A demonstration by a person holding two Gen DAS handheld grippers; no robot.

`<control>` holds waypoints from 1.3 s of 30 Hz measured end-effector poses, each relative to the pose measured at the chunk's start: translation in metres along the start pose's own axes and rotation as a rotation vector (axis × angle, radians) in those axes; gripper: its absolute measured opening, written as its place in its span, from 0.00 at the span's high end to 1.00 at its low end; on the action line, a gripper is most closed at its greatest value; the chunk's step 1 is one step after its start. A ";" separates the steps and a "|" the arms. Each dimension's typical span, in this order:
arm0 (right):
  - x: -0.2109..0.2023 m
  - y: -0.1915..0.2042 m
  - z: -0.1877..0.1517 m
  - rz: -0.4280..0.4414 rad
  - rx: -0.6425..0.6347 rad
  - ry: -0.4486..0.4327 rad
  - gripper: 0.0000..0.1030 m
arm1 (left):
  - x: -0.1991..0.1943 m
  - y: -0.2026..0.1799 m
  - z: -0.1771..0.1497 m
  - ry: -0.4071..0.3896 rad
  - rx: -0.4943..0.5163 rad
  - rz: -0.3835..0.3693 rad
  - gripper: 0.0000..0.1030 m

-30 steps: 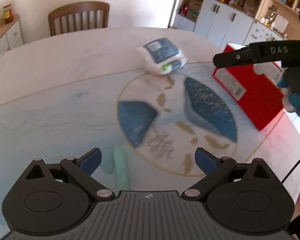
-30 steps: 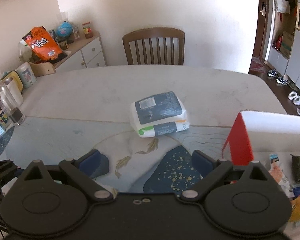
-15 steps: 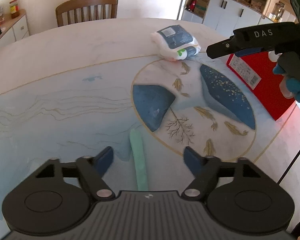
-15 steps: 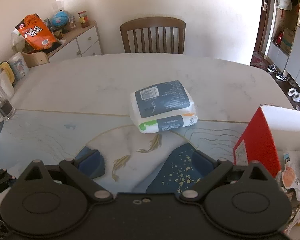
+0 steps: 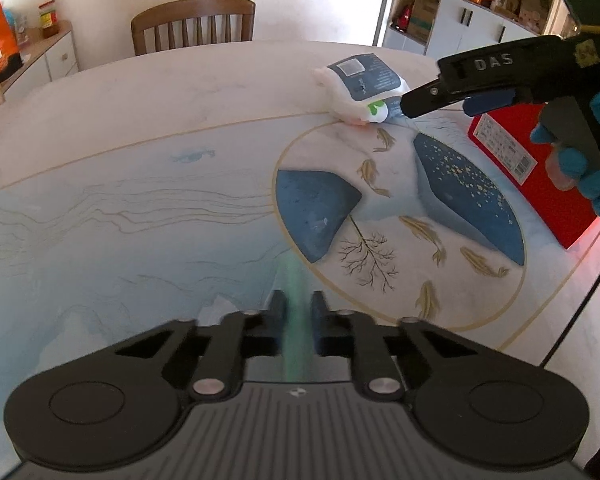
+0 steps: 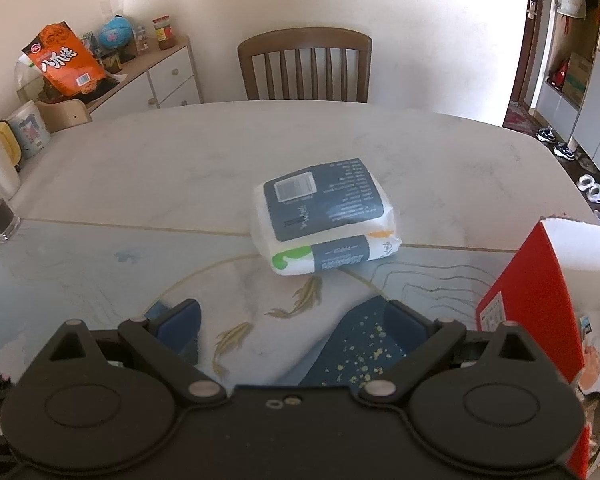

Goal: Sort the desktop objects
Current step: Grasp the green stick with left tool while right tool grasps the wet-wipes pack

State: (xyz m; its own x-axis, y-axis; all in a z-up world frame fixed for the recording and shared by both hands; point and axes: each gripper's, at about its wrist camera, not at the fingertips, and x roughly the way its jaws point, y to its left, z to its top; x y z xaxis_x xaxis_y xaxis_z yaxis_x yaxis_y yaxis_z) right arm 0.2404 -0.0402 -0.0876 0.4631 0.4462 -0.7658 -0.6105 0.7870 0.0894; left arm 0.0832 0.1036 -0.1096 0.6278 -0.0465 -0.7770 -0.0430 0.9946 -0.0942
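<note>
Left tongs (image 5: 296, 322) have just closed, pinching the green stick (image 5: 296, 300), which may slip; right tongs (image 6: 296, 320) spread.

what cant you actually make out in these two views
- Green stick, left wrist view: blurred, near end hidden under the left tongs, which have just been closing on it; what it is cannot be told.
- Tissue pack, left wrist view: its near corner is covered by the right tongs.
- Red box, right wrist view: cut off by the edge; contents mostly out of frame.
- Pack label: print too small.
</note>
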 end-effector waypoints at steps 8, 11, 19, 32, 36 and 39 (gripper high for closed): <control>0.020 0.001 0.007 -0.022 -0.016 -0.002 0.06 | 0.017 0.001 0.016 -0.028 0.024 -0.029 0.91; 0.027 0.000 0.013 -0.036 -0.039 -0.012 0.06 | 0.028 0.002 0.029 -0.035 0.025 -0.035 0.91; 0.039 -0.009 0.027 -0.023 -0.053 -0.023 0.02 | 0.048 0.009 0.055 -0.049 0.024 -0.039 0.91; 0.050 0.003 0.032 -0.005 -0.138 -0.045 0.00 | 0.062 0.012 0.072 -0.061 0.019 -0.038 0.91; 0.055 0.019 0.025 -0.035 -0.210 -0.054 0.01 | 0.063 0.013 0.072 -0.060 0.014 -0.043 0.91; 0.062 0.023 0.024 -0.059 -0.218 -0.045 0.06 | 0.063 0.013 0.072 -0.061 0.015 -0.043 0.91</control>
State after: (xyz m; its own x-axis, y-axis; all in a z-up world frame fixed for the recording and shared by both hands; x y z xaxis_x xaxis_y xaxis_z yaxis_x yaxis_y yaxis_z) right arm 0.2706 0.0154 -0.1182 0.5273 0.4245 -0.7360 -0.7038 0.7036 -0.0984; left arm 0.1780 0.1204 -0.1147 0.6747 -0.0835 -0.7333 -0.0038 0.9932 -0.1166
